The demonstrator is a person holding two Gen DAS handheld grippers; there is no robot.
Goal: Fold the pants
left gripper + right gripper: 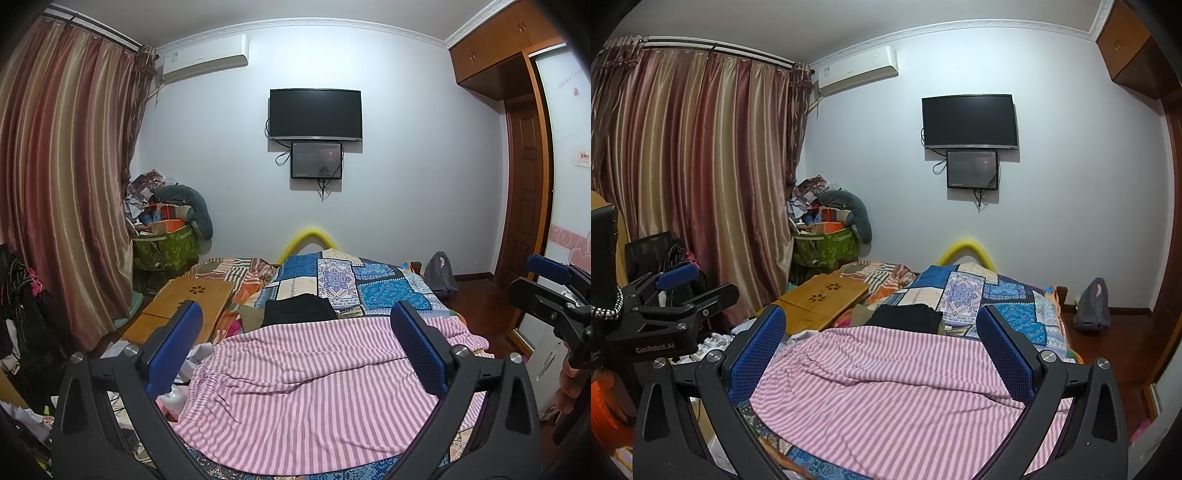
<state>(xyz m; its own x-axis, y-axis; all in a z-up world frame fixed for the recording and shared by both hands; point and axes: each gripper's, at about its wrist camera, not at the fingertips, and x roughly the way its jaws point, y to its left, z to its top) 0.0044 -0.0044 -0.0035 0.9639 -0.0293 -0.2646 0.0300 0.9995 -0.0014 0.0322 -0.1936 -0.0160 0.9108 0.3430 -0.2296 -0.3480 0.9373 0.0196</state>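
Item: pink-and-white striped pants [314, 387], spread flat and unfolded across the near end of the bed [388, 291]; gathered elastic waistband toward 9 o'clock in the left wrist view, faint creases across the cloth.

Left gripper [295, 347]: blue-padded fingers spread wide at 8 and 4 o'clock in its own view, holding nothing, above the pants. Seen from the right wrist view at 9 o'clock [698, 284], its black body reads "GenRobot.AI" in white.

Right gripper [882, 354]: blue pads likewise wide apart, nothing between them, above the pants. It shows at 3 o'clock in the left wrist view [546, 280].

Bedding: blue patchwork quilt [1004, 306] beyond the pants; a folded black garment [299, 308] at the far edge of the pants, touching or just beside them.

Other contents: wooden lap desk [192, 295] with flower cut-outs at 9 o'clock; green patterned storage bin [166, 247], heaped full; striped curtain [62, 177]; wall-mounted television [316, 114] at 12 o'clock with a smaller screen [316, 160] just below; air conditioner [205, 57] with a label too small to read; grey bag [441, 277] on the floor; wardrobe door [569, 147] with pink script, illegible.
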